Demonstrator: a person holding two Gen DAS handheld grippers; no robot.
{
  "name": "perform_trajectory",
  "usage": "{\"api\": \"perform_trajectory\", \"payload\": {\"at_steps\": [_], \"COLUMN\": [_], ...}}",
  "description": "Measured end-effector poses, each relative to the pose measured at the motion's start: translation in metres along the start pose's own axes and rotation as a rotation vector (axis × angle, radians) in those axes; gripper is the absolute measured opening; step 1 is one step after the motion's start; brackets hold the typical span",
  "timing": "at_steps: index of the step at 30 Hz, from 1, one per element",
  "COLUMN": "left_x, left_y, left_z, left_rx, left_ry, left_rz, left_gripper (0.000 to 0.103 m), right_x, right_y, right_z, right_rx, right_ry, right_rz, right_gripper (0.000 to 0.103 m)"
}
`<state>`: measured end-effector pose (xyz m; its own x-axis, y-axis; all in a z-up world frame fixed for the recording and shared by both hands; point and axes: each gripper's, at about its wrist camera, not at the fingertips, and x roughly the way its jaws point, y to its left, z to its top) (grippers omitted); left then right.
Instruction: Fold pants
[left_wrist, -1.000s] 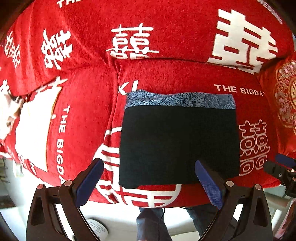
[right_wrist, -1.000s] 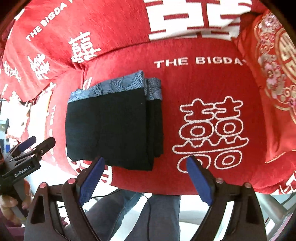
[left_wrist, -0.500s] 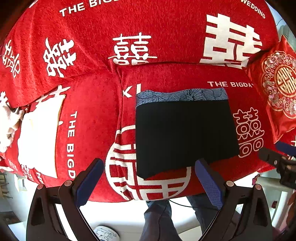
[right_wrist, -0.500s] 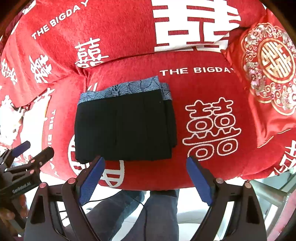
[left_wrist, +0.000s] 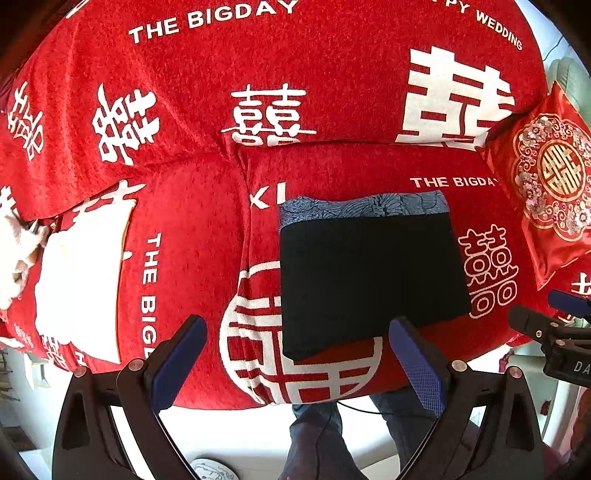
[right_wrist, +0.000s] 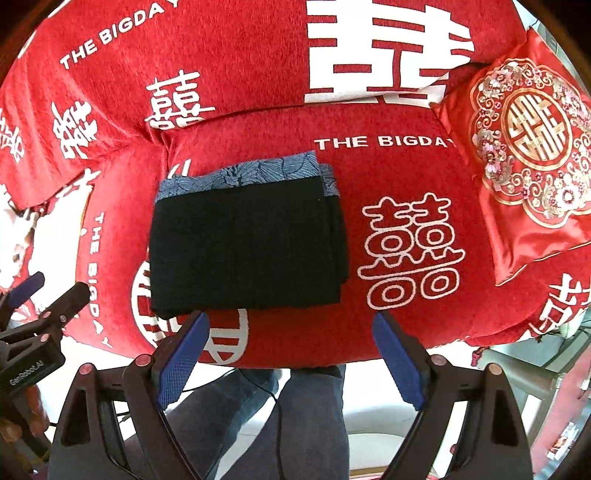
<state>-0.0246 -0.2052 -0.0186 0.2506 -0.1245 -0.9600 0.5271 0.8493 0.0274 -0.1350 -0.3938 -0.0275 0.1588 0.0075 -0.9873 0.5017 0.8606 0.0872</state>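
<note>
Evidently the folding itself looks finished: the black pants (right_wrist: 245, 243) lie as a compact rectangular stack on the red sofa seat cushion (right_wrist: 388, 166), the blue patterned waistband (right_wrist: 243, 171) showing along the far edge and several layers visible down the side nearest the embroidered pillow (right_wrist: 524, 147).

The right gripper (right_wrist: 290, 350) hangs above the cushion's front edge with its fingers spread wide and nothing between them; the stack sits just beyond its left fingertip, ahead and slightly to that side. The left gripper (left_wrist: 297, 354) is likewise spread and empty, with the near corner of the pants lying between and just past its blue pads (left_wrist: 415, 363). Neither touches the cloth. The person's legs in jeans (right_wrist: 258, 413) stand below the cushion front.

My reading is that this is the release-and-check step at the end of the task. If anything remains, it would be a light squaring of the slightly offset layers on the pillow side, which would call for a shallow pinch of the edge only, without dragging the stack apart.
</note>
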Motion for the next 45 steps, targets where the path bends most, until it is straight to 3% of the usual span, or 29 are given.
{"api": "perform_trajectory", "payload": {"at_steps": [45], "left_x": [-0.004], "left_y": [-0.005], "left_z": [0.001], "left_rx": [0.024], "left_ry": [0.005], "left_rz": [-0.022], "left_gripper": [0.099], "right_x": [-0.003], "right_y": [0.019], "right_z": [0.0], "right_rx": [-0.042], "right_ry": [0.007], "right_rz": [0.008], "right_gripper": [0.092]}}
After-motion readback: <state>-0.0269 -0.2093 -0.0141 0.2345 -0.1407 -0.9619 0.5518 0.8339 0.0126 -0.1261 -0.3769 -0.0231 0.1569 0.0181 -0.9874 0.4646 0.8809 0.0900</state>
